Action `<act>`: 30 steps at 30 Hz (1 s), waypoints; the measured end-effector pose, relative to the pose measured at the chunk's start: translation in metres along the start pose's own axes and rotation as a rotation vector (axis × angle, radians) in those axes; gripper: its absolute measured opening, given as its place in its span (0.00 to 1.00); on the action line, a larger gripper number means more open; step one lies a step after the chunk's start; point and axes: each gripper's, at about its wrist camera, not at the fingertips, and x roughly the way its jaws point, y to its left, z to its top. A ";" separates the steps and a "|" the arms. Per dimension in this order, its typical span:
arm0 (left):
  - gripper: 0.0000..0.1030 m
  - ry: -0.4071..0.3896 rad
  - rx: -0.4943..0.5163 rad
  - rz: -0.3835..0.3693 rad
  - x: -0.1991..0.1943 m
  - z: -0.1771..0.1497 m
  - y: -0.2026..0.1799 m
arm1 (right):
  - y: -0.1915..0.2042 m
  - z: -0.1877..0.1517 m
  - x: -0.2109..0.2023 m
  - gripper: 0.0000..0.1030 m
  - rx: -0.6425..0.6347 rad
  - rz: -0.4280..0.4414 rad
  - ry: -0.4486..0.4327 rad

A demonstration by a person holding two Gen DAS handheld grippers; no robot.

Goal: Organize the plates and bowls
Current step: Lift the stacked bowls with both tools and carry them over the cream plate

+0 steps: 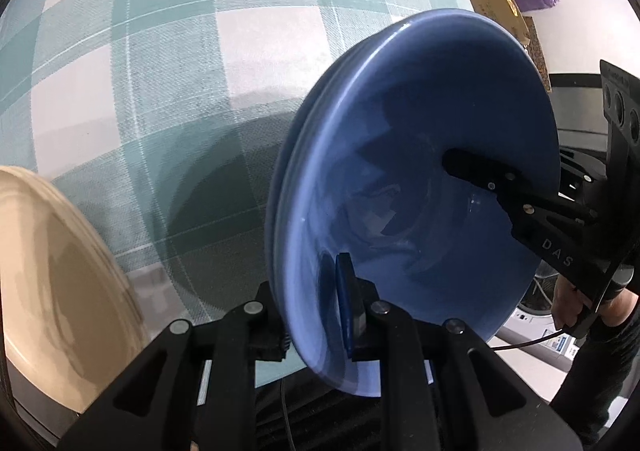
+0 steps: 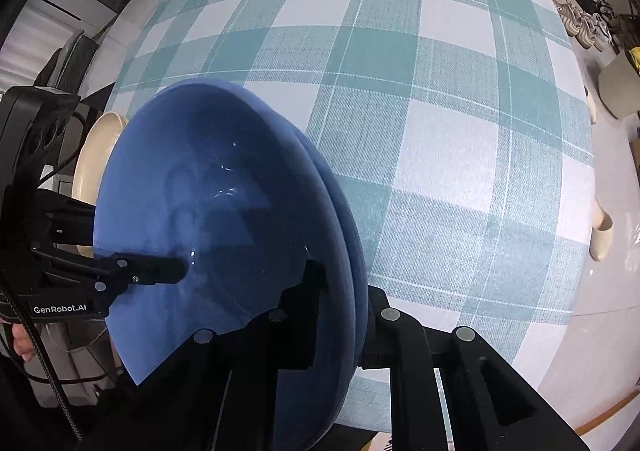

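**Technician A:** Status of the left gripper (image 1: pixel 320 307)?

**Technician B:** Its jaws are pinched together on the near rim of the blue plates (image 1: pixel 420 179). One finger lies on the inner face, the other behind the rim. There appear to be two plates, nested one inside the other; a doubled rim line shows along the edge.

**Technician A:** And the right gripper (image 2: pixel 340 291)?

**Technician B:** Same condition. Its jaws are clamped on the opposite rim of the same blue stack, one finger inside, one outside. In the left wrist view, its inner finger (image 1: pixel 476 167) reaches across the plate's inner face from the right.

**Technician A:** Location of the stack?

**Technician B:** It is held between both grippers above the checked tablecloth (image 2: pixel 420 91), teal and white. The stack's shadow falls on the cloth below it. Whether any part of the stack touches the cloth cannot be determined.

**Technician A:** Other dishware?

**Technician B:** One cream plate (image 1: pixel 52 271) sits to the left of the blue stack, near the table's edge, apart from the stack. In the right wrist view only its edge shows, behind the blue rim.

**Technician A:** Surroundings?

**Technician B:** A pale floor beyond the table, with shoes (image 2: pixel 580 19) lined up at the far side.
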 end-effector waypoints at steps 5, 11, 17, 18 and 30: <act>0.16 -0.014 -0.023 -0.004 -0.010 -0.004 0.009 | 0.010 0.009 -0.005 0.12 -0.012 0.003 0.004; 0.16 -0.057 -0.045 -0.006 -0.028 -0.029 0.030 | 0.030 0.025 -0.020 0.12 -0.035 0.014 -0.009; 0.16 -0.113 -0.081 -0.010 -0.058 -0.061 0.063 | 0.068 0.040 -0.034 0.12 -0.088 0.014 -0.028; 0.16 -0.118 -0.084 -0.013 -0.061 -0.064 0.068 | 0.075 0.043 -0.036 0.12 -0.092 0.018 -0.028; 0.16 -0.205 -0.244 0.003 -0.112 -0.125 0.162 | 0.197 0.078 -0.023 0.12 -0.220 0.060 0.020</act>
